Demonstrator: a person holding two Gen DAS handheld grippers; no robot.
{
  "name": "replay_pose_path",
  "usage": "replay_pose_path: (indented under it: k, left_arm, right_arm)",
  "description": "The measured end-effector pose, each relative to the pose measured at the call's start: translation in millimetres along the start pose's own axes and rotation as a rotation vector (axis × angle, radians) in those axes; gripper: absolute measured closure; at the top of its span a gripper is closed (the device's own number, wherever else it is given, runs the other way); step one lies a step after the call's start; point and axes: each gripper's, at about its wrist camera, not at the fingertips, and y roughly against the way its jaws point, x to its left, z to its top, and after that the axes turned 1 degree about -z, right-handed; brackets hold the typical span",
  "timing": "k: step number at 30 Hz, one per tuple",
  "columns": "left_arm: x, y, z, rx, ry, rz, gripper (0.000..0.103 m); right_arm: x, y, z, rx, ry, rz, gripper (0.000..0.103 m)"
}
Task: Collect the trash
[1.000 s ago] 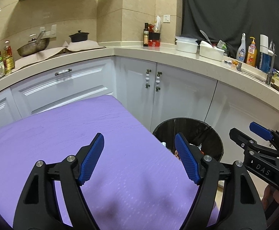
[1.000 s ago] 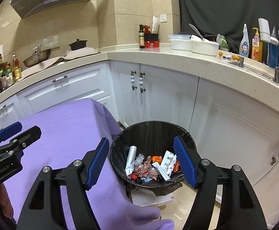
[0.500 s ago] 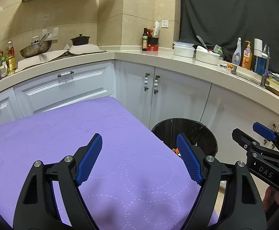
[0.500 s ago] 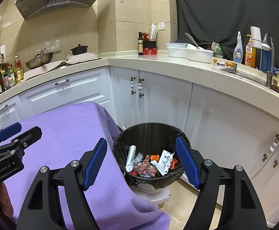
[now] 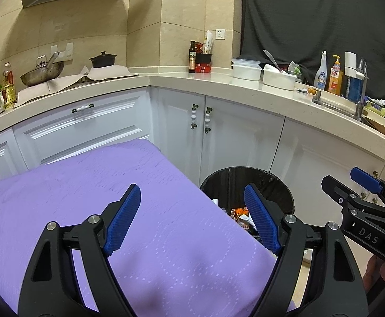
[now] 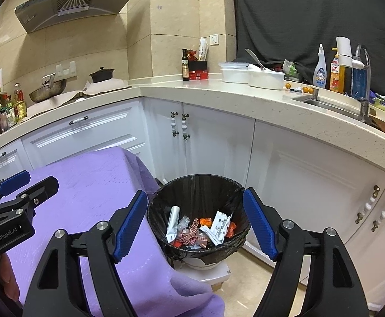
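A round bin with a black liner (image 6: 200,185) stands on the floor beside the purple-covered table (image 6: 94,185). It holds several wrappers and scraps (image 6: 200,227). My right gripper (image 6: 195,224) is open and empty, held above the bin. My left gripper (image 5: 192,219) is open and empty over the table's right edge (image 5: 166,211). The bin (image 5: 245,179) shows past it in the left wrist view, and the right gripper (image 5: 361,195) shows at the right. The left gripper (image 6: 20,187) shows at the left of the right wrist view.
White cabinets (image 6: 208,142) and a beige L-shaped counter (image 6: 219,92) ring the space. On the counter are white containers (image 6: 250,76), bottles (image 6: 332,71), a sink (image 6: 329,105), a wok (image 6: 47,92) and a black pot (image 6: 101,74). A white stand (image 6: 213,269) sits under the bin.
Both grippers have risen and pulled back a little from the bin and table. Both stay open and empty.
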Motion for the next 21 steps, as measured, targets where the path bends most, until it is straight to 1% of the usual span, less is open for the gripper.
replay_pose_path:
  k: [21]
  left_arm:
    - [-14,-20,-1,0.029,-0.012,-0.001,0.024]
  right_arm:
    - [-8,-10,1,0.018,-0.018,-0.017,0.029]
